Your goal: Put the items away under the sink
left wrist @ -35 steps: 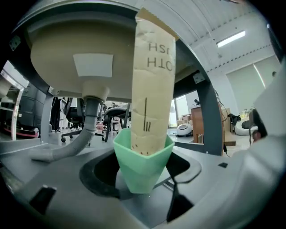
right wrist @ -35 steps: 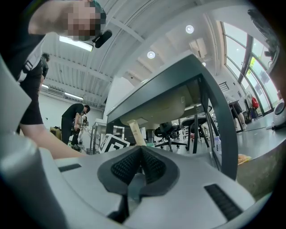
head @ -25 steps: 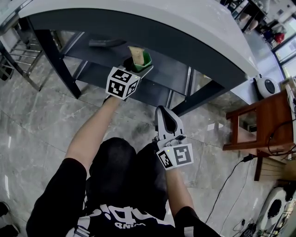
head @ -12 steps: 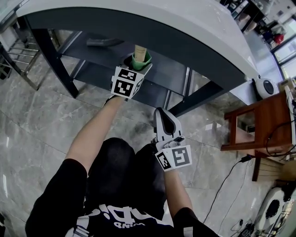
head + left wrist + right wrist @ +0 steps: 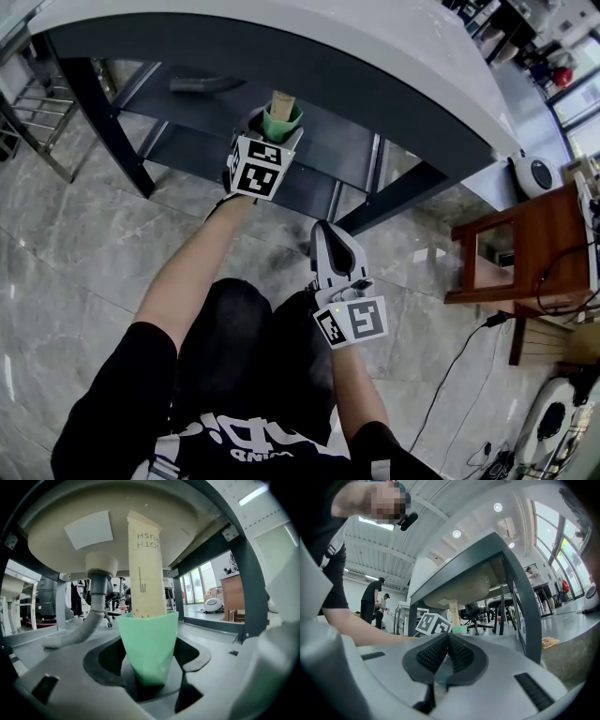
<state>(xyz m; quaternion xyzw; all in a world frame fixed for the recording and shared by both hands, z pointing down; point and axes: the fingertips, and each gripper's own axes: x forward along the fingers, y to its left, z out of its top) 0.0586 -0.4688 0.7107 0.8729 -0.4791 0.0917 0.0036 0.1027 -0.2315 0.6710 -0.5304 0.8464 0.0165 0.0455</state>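
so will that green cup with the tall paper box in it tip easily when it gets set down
Probably top-heavy: the tall brown paper box stands well above the rim of the pale green tapered cup, which narrows toward its base, so a nudge may tip it. Both look light. The box seems loose inside, so tilting could spill it.

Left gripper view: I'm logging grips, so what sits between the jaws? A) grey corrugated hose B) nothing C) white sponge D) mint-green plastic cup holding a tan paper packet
D: the mint-green plastic cup with the tan paper packet upright in it stands between the left gripper's jaws.
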